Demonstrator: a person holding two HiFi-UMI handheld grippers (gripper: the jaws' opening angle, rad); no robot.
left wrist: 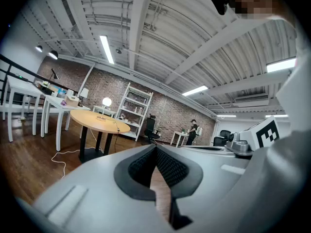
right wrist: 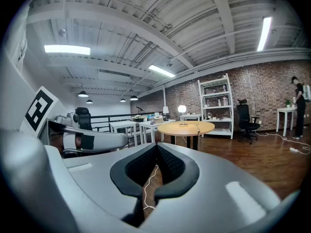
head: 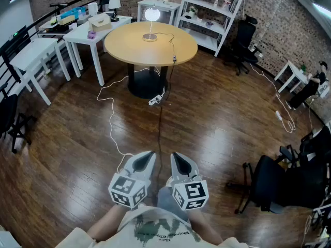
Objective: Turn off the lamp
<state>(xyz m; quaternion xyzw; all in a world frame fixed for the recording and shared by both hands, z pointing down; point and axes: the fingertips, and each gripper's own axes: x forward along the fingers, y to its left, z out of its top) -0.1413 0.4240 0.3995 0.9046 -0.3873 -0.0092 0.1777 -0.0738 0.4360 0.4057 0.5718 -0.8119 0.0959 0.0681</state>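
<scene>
The lamp, a lit white globe on a thin stem with a round base, stands on the round wooden table far ahead of me. Its cord runs over the tabletop and hangs off the near edge. The left gripper view shows the lamp small and distant at the left. It also glows in the right gripper view, lamp on the table. My left gripper and right gripper are side by side close to my body, over the floor. Both are shut and hold nothing.
White tables line the left side, and a white shelf stands behind the round table. A white cable and a power strip lie on the wood floor. Black office chairs stand at the right. A person stands far off.
</scene>
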